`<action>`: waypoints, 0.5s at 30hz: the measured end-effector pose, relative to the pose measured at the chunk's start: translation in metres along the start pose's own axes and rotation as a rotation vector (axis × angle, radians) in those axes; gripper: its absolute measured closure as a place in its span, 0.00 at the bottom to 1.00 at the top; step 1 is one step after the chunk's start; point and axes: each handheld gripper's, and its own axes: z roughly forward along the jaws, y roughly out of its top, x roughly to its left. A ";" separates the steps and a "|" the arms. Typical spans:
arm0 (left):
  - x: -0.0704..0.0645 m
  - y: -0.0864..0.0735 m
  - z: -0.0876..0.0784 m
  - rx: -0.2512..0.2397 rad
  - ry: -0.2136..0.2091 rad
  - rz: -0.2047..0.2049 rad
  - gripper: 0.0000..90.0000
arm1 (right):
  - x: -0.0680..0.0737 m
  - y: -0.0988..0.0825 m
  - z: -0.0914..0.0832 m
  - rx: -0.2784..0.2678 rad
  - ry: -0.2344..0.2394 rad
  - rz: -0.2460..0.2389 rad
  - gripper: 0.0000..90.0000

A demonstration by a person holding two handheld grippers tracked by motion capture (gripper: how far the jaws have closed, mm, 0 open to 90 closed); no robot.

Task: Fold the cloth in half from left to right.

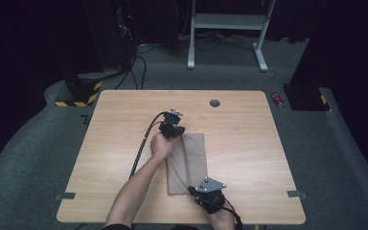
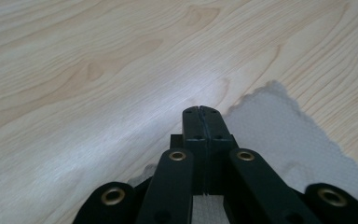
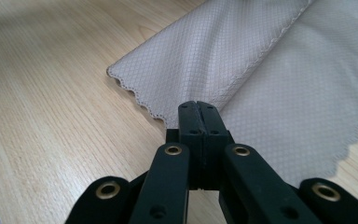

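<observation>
A thin beige cloth [image 1: 196, 158] with scalloped edges lies in the middle of the wooden table [image 1: 249, 143], its left part folded over along a lengthwise ridge. My left gripper [image 1: 177, 130] is at the cloth's far left corner. Its jaws are shut, and in the left gripper view the cloth [image 2: 284, 135] edge runs into the left gripper [image 2: 200, 109]. My right gripper [image 1: 191, 190] is at the cloth's near edge. In the right gripper view the right gripper [image 3: 199, 106] is shut where the corner of the folded flap of cloth [image 3: 205, 56] meets it.
A round cable hole [image 1: 214, 102] sits near the table's far edge. Small tape pieces [image 1: 65, 195] mark the near corners. On the floor beyond are a white desk frame [image 1: 230, 21], a red can [image 1: 278, 98] and a yellow-black striped base [image 1: 79, 93].
</observation>
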 end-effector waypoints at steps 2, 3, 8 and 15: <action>-0.005 0.005 0.002 -0.003 -0.006 0.017 1.00 | -0.001 -0.002 -0.003 -0.002 -0.012 0.004 1.00; -0.005 0.005 0.002 -0.003 -0.006 0.017 1.00 | -0.001 -0.002 -0.003 -0.003 -0.015 0.005 1.00; -0.020 0.014 0.012 0.004 -0.020 0.042 1.00 | -0.007 -0.009 -0.009 0.010 -0.042 0.021 1.00; -0.030 0.020 0.022 0.007 -0.030 0.051 1.00 | -0.017 -0.018 -0.020 0.011 -0.071 0.058 1.00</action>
